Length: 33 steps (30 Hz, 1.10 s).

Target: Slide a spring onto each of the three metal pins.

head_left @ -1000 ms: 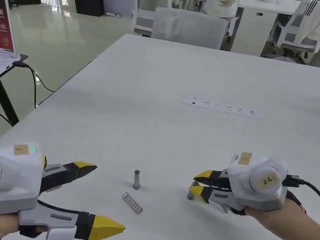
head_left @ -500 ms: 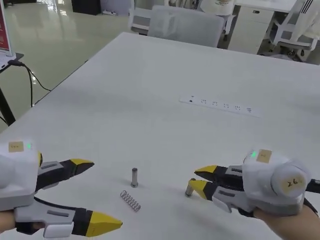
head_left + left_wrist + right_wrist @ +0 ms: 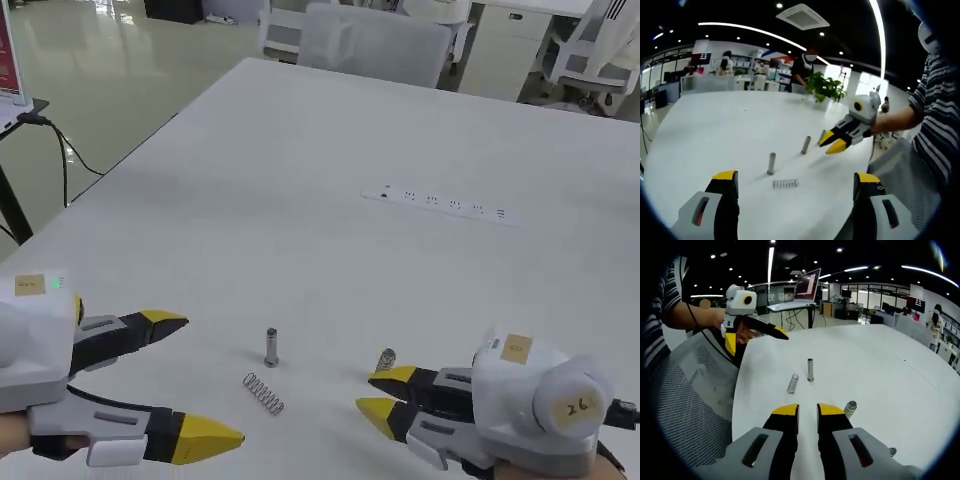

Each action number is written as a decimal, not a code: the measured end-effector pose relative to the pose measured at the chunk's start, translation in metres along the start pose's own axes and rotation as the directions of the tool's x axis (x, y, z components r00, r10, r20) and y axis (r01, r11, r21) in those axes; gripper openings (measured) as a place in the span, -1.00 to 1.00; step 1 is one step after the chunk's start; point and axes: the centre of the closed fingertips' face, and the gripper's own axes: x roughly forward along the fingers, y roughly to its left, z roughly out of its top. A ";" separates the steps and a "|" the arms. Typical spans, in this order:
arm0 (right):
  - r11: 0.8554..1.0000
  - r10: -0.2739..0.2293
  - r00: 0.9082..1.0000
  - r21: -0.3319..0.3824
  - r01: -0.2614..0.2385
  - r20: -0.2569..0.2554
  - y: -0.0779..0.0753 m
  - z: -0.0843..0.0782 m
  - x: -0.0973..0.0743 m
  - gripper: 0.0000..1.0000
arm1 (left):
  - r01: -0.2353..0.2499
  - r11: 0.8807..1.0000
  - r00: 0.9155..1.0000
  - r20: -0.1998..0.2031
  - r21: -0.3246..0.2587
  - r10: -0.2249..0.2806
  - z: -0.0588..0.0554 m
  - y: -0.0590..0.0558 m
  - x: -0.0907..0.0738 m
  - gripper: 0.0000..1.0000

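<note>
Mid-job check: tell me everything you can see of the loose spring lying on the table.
The loose spring is a small silvery wire coil that looks like metal, uncompressed. It lies on its side on the white table, near the foot of the bare upright pin but apart from it. Only the table touches it.

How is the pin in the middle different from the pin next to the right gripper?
The middle pin is bare, smooth metal; the other pin already wears a spring. The middle pin stands in the open beside a loose spring lying flat; the other pin stands close to the tips of the right gripper. Both stand upright on the white table.
</note>
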 end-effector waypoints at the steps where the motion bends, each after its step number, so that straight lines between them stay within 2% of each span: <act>1: 1.000 0.007 1.000 0.003 -0.007 -0.006 0.003 -0.003 0.001 -0.77 | -0.002 1.000 1.000 0.000 -0.001 0.002 0.000 0.000 0.000 0.84; 7: 0.999 0.030 0.999 0.012 -0.030 -0.015 0.015 -0.007 0.006 -0.76 | -0.001 1.000 1.000 0.002 -0.008 0.001 -0.002 -0.002 0.000 0.84; 12: 0.999 0.037 0.999 0.011 -0.037 -0.013 0.019 -0.006 0.007 -0.76 | -0.002 1.000 1.000 0.004 -0.015 0.002 -0.003 -0.003 -0.001 0.86; 16: 0.999 0.044 0.999 0.011 -0.044 -0.021 0.022 -0.006 0.010 -0.75 | -0.014 0.999 0.999 0.032 -0.030 0.015 0.001 -0.002 -0.001 0.95; 25: 0.998 0.066 0.998 -0.004 -0.066 -0.019 0.028 0.001 0.021 -0.73 | -0.031 0.999 0.998 0.050 -0.030 0.032 0.005 -0.002 -0.003 0.96; 33: 0.997 0.073 0.997 -0.019 -0.074 -0.034 0.028 0.006 0.041 -0.71 | -0.026 0.999 0.998 0.048 -0.028 0.027 0.005 -0.004 -0.002 0.95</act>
